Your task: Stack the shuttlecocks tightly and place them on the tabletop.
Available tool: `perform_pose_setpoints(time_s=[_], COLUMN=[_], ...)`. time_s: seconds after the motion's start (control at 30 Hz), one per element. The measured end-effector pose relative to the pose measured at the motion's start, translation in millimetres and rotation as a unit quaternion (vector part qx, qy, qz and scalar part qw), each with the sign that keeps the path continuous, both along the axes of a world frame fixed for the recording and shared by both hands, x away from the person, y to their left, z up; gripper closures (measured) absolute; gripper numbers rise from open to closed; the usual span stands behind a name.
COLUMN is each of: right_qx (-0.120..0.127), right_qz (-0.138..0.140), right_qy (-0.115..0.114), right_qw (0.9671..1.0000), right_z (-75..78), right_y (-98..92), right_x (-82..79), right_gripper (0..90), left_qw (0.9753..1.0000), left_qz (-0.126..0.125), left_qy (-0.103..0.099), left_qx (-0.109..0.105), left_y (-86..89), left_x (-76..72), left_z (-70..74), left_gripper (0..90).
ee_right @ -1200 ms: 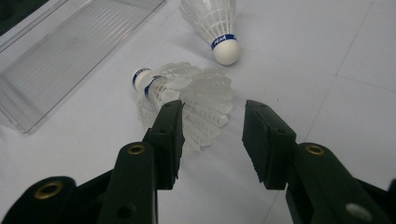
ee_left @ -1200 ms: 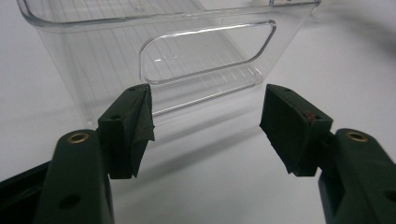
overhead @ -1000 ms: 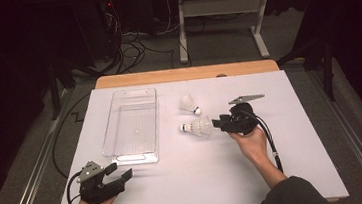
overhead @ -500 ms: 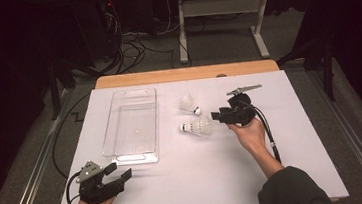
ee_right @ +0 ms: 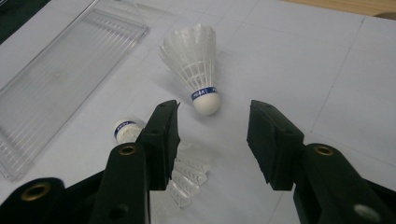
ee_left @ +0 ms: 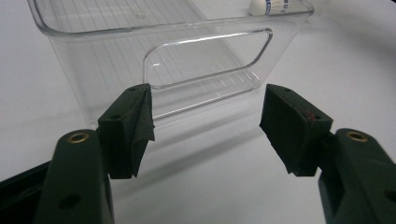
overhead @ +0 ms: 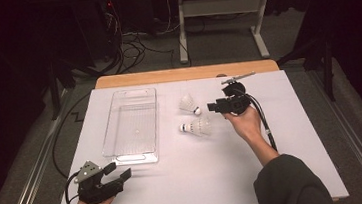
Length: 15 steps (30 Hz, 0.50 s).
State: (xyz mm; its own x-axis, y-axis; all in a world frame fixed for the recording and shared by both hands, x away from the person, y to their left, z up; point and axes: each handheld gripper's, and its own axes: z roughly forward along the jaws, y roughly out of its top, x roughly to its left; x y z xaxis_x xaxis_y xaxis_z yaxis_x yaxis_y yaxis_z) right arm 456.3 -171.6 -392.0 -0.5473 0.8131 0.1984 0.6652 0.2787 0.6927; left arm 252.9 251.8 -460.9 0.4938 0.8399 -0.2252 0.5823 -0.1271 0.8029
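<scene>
Reaching across the white tabletop (overhead: 293, 136), a person's right gripper (overhead: 213, 107) hangs with its fingers (ee_right: 161, 140) spread apart and empty, aimed at the farther shuttlecock (ee_right: 194, 63), which lies on its side with its cork base pointing toward the gripper; a second shuttlecock (overhead: 196, 127) lies just beside it, nearer the person, partly under the left finger in the right gripper view; both lie to the right of a clear plastic tray (overhead: 133, 124), apart from it; the left gripper (overhead: 118, 172) rests low at the near left corner, its fingers (ee_left: 130, 126) likewise parted on nothing, facing the tray's near end wall (ee_left: 205, 60); judged from this, the step in hand is the approach to the first pickup, with neither shuttlecock yet gripped and the tray empty; the next move likely calls for lowering the right gripper until the cork sits between the fingers, then closing gently, since the feather skirt would crush easily.
</scene>
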Motion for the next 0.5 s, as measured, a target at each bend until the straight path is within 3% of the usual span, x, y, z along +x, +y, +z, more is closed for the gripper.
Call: perform_pose_setpoints(time_s=[0.5], right_qx=[-0.012], right_qz=[0.005], right_qy=[0.025], right_qw=[0.9996], right_z=[8.7], right_y=[20.2], right_x=[24.0], right_gripper=[53.9], left_qw=[1.0], left_qz=[-0.005], left_qy=[0.0], left_qx=[0.0], left_y=[-0.2], left_x=[0.5], left_z=[0.4], left_gripper=[35.3])
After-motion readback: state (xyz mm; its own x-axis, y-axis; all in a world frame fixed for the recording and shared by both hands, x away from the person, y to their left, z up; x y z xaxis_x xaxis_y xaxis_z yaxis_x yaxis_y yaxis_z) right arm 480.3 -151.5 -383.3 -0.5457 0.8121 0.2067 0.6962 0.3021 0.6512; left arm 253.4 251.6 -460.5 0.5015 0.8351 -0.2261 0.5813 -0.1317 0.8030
